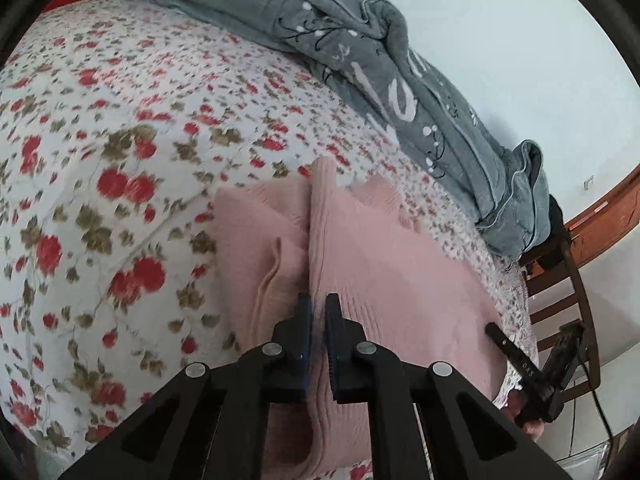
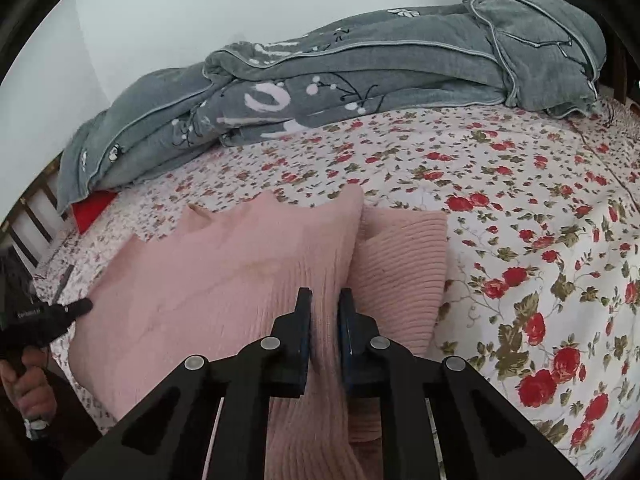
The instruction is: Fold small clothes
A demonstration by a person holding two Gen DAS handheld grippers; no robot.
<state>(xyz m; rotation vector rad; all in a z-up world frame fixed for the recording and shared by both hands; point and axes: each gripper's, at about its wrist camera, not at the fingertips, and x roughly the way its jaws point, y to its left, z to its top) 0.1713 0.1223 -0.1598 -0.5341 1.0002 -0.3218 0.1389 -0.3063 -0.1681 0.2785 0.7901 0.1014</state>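
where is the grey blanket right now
The grey blanket lies bunched along the bed's far edge against the wall, beyond the pink sweater.

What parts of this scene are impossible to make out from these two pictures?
- Pink ribbed knit garment: its near hem is hidden behind the right gripper in the right wrist view.
- Same garment's pinched fold between the left gripper fingers: blurred in the left wrist view.
- Grey printed quilt: lettering folded over, unreadable.
- Red cloth: mostly under the quilt.
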